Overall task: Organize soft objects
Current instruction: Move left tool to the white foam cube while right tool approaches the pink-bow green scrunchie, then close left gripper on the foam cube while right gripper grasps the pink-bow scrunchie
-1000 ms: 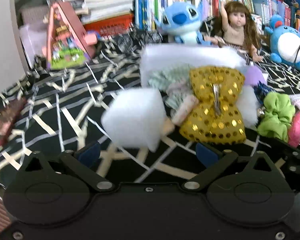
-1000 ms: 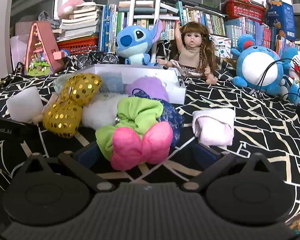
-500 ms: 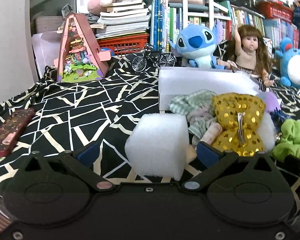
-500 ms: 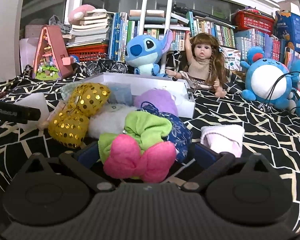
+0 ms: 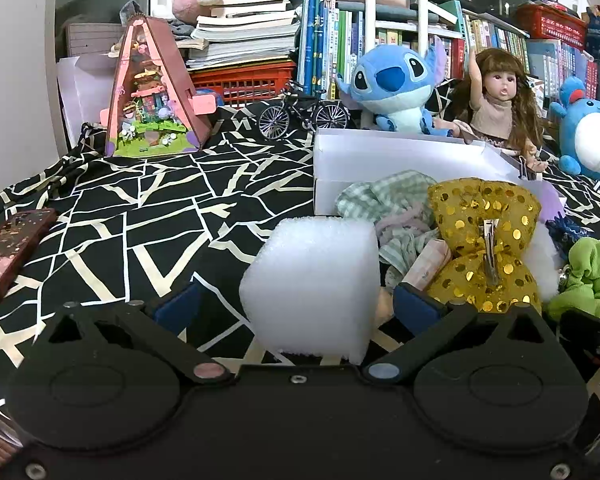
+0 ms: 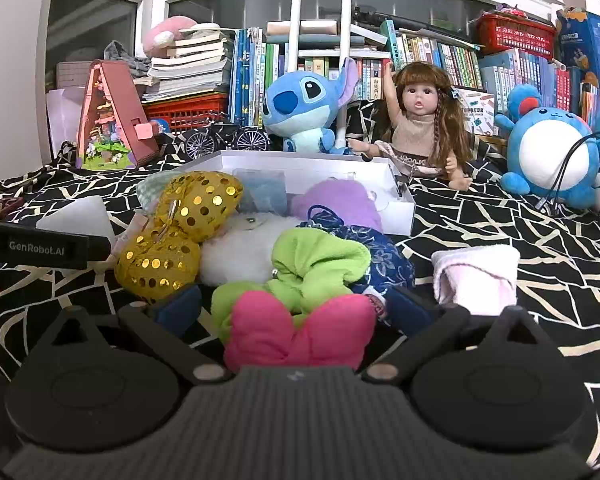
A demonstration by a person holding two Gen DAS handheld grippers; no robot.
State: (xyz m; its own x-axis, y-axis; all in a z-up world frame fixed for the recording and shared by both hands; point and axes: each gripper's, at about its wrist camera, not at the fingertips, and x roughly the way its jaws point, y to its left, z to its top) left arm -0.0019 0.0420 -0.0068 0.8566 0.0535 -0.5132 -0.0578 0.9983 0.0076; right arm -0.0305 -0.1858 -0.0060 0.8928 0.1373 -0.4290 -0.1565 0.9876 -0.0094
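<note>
A white foam cube (image 5: 308,284) sits on the black-and-white cloth between the fingers of my left gripper (image 5: 296,310), which is open with a gap at the left pad. Beside it lie a gold sequin bow (image 5: 480,240) and checked cloth (image 5: 384,200), in front of a white box (image 5: 380,160). My right gripper (image 6: 294,309) is open around a pink bow (image 6: 300,332). Behind that bow are a green scrunchie (image 6: 316,264), a blue patterned pouch (image 6: 384,260), a white fluffy piece (image 6: 240,248) and the gold sequin bow (image 6: 180,236). A folded pale pink cloth (image 6: 476,276) lies to the right.
Behind the white box (image 6: 404,208) sit a blue plush (image 6: 304,108), a doll (image 6: 420,128) and a round blue plush (image 6: 552,160). A toy bicycle (image 5: 304,116), a pink triangular playhouse (image 5: 152,96) and a phone (image 5: 8,248) lie to the left. Bookshelves close the back.
My left gripper has swung and come forward, so the foam cube now lies between its fingers. My right gripper has edged closer to the pink bow.
</note>
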